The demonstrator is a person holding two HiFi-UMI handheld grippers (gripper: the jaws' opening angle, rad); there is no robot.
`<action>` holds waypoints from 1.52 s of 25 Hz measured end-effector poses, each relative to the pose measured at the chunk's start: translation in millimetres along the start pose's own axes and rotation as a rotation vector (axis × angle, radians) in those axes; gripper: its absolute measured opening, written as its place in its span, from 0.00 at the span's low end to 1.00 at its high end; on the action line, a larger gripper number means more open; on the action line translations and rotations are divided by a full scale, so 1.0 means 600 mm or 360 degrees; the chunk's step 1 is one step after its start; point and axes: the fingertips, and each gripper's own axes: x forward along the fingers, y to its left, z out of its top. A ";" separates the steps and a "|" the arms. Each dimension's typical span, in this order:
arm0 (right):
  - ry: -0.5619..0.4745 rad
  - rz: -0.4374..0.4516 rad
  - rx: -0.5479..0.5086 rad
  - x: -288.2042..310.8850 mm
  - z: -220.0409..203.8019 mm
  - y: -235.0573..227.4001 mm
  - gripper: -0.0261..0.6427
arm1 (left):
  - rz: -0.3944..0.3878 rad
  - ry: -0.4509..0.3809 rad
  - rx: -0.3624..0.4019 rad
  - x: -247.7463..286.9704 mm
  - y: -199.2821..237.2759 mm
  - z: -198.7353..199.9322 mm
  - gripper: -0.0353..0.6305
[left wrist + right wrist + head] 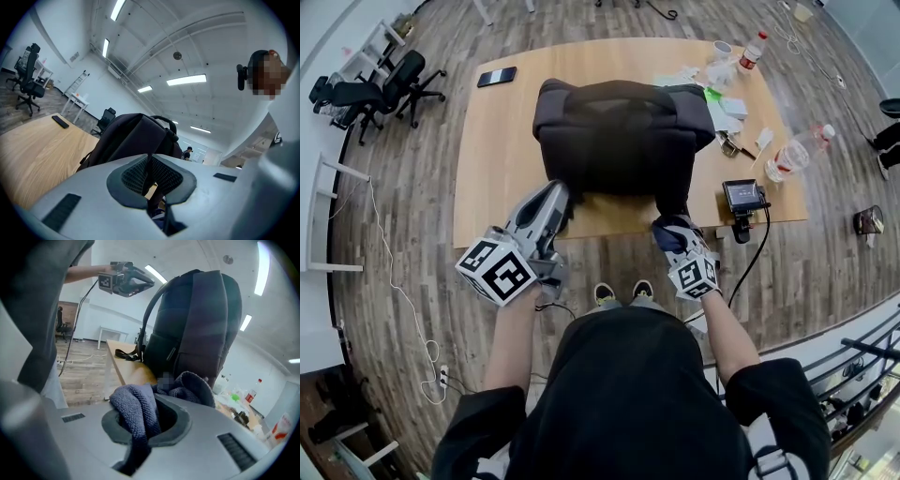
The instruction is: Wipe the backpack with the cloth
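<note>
**Cloth in the right gripper, backpack upright on the table**

Through the head view I saw the dark backpack (623,136) standing upright on the wooden table (487,178), close to the table's near edge and straight in front of the person carrying my grippers.

The right gripper (672,228) was clamped on the blue-grey cloth (138,409). In the right gripper view the towelling was pinched between the pads and bunched up over both jaws. This gripper sat low at the backpack's near right corner, by the table edge. I could not tell whether the cloth was touching the fabric of the bag.

The left gripper (560,199) was at the backpack's near left corner, higher than the right one. In the left gripper view its jaws were together, the ribbed pads (161,176) meeting in a narrow dark line. I could not make out whether anything thin was caught between them. The backpack's side and top handle rose just beyond them.

A black phone (496,77) lay at the table's far left. A bottle with a red cap (752,51) stood among clutter at the far right.
</note>
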 end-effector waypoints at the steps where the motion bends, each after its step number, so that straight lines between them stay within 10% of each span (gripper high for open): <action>1: 0.0013 0.0036 0.0035 -0.002 -0.010 0.010 0.09 | -0.0005 0.0004 0.0004 0.001 -0.001 -0.001 0.08; 10: 0.0224 0.0128 0.0054 -0.010 -0.053 0.026 0.09 | -0.0039 0.0019 0.0023 0.011 -0.007 -0.008 0.08; 19: -0.0527 -0.0440 -0.0433 -0.125 0.362 -0.171 0.09 | -0.0036 0.0012 0.0017 0.015 -0.006 -0.011 0.08; 25: -0.0644 -0.0939 -0.0723 -0.207 0.547 -0.309 0.09 | -0.0034 -0.0003 0.0025 0.013 -0.011 -0.010 0.08; 32: -0.0337 -0.1089 -0.1176 -0.179 0.532 -0.315 0.09 | -0.0028 -0.0011 0.0027 0.009 -0.011 -0.009 0.08; 38: -0.0275 -0.1021 -0.1245 -0.171 0.461 -0.257 0.09 | -0.0029 0.0019 0.0013 0.017 -0.008 -0.018 0.08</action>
